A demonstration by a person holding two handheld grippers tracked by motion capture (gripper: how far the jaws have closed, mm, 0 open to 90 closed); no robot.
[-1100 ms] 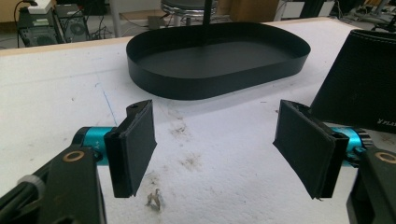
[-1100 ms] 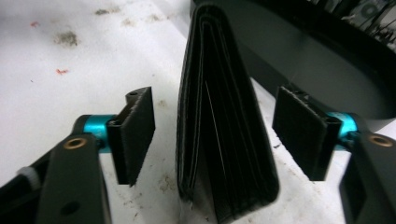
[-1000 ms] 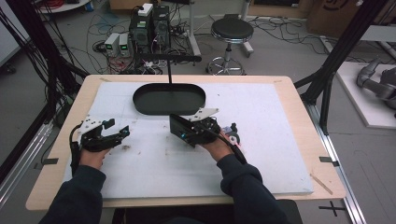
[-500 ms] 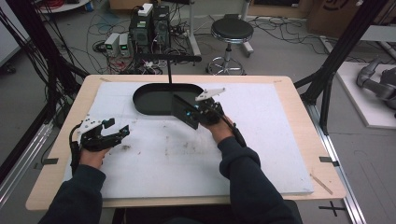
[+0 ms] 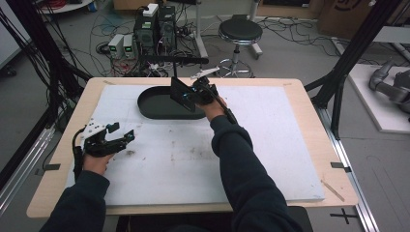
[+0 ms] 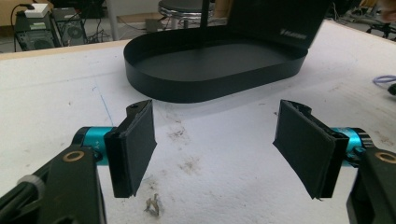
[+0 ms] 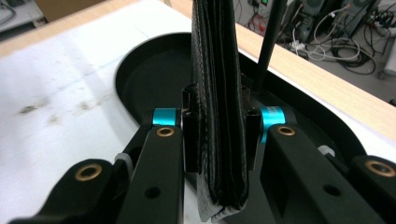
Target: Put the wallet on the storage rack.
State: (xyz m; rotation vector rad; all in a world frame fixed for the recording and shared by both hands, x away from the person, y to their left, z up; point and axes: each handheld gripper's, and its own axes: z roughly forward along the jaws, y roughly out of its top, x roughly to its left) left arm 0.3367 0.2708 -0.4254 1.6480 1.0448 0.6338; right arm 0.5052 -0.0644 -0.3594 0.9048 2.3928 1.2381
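The oval tray (image 5: 159,113) sits on the mat (image 5: 270,145) toward the tabletop's (image 5: 309,96) far side. The right gripper (image 5: 186,94) holds the wallet (image 5: 181,94) upright over the tray's right end. The left gripper (image 5: 118,137) rests on the mat near the left edge, nearer than the tray.

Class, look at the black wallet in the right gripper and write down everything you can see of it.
The black wallet looks like stitched, grained leather, folded shut, with layered edges facing the right gripper's camera. It stands on edge, clamped between the pads of the right gripper, which press on both flat sides. In the high view the wallet is held above the right part of the black oval tray, clear of the table.
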